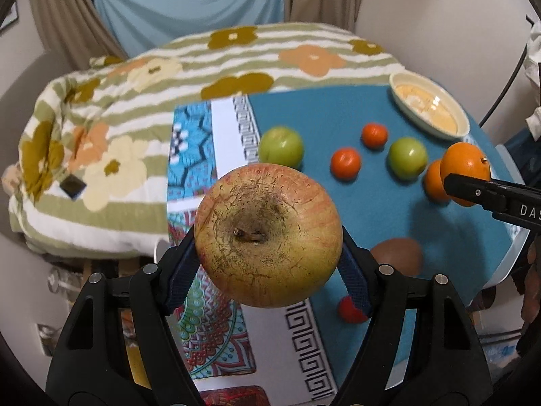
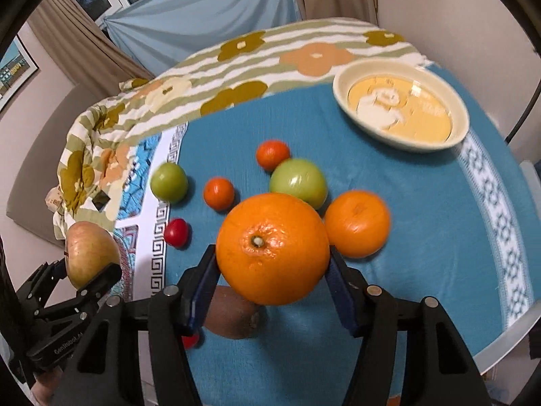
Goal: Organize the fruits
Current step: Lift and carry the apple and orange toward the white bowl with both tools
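Note:
My left gripper (image 1: 268,247) is shut on a yellow-red apple (image 1: 268,237), held above the table; the apple also shows in the right wrist view (image 2: 91,253). My right gripper (image 2: 272,267) is shut on a large orange (image 2: 272,247), also seen in the left wrist view (image 1: 465,162). On the blue cloth (image 2: 422,220) lie a second orange (image 2: 356,223), two green apples (image 2: 299,179) (image 2: 169,182), two small tangerines (image 2: 273,154) (image 2: 218,193), a red tomato (image 2: 176,232) and a brown kiwi (image 2: 233,314). A cream bowl (image 2: 400,105) stands at the far right, with no fruit in it.
A flowered quilt (image 1: 118,118) covers the far and left part of the table. A patterned mat (image 1: 192,155) lies left of the blue cloth. Another small red fruit (image 1: 351,309) lies near the table's front. Curtains (image 2: 203,17) hang behind.

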The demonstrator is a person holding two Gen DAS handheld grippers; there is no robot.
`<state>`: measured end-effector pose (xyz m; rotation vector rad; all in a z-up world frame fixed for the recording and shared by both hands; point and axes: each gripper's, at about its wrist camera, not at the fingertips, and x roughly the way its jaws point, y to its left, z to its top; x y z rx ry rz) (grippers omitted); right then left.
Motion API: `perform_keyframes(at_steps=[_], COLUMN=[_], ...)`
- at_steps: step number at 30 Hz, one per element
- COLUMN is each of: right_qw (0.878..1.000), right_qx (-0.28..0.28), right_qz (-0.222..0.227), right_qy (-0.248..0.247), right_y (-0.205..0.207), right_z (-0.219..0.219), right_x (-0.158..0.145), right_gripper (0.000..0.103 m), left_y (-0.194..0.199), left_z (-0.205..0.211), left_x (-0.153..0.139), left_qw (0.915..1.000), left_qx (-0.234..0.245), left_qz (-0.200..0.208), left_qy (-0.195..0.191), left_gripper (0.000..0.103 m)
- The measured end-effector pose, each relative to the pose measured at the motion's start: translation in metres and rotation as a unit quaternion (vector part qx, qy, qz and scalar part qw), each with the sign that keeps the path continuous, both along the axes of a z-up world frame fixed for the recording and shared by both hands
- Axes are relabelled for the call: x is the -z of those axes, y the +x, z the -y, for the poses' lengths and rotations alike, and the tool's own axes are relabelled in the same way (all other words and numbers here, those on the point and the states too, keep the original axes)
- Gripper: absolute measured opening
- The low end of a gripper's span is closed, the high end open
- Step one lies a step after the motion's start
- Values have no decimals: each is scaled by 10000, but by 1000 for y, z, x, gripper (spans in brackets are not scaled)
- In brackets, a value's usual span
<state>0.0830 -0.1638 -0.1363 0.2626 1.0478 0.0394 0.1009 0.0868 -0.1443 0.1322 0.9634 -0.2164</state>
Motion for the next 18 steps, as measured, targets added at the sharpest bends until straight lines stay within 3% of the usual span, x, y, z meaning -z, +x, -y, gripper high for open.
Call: perform_keyframes(at_steps=[10, 18], right_qw=[9995, 9989], right_qx=[24, -268], right_qz=[285, 325], right_qy=[-104, -188], right_y=[13, 43], right_z=[66, 134], right_x=[-37, -47], right_gripper=[57, 57], left_y=[11, 36], left_z=[54, 125], left_x=[-50, -62], left_qw=[9990, 9984], left_qx=[-129, -296], left_qz=[394, 380], left_qy=[-187, -302], left_gripper=[80, 80])
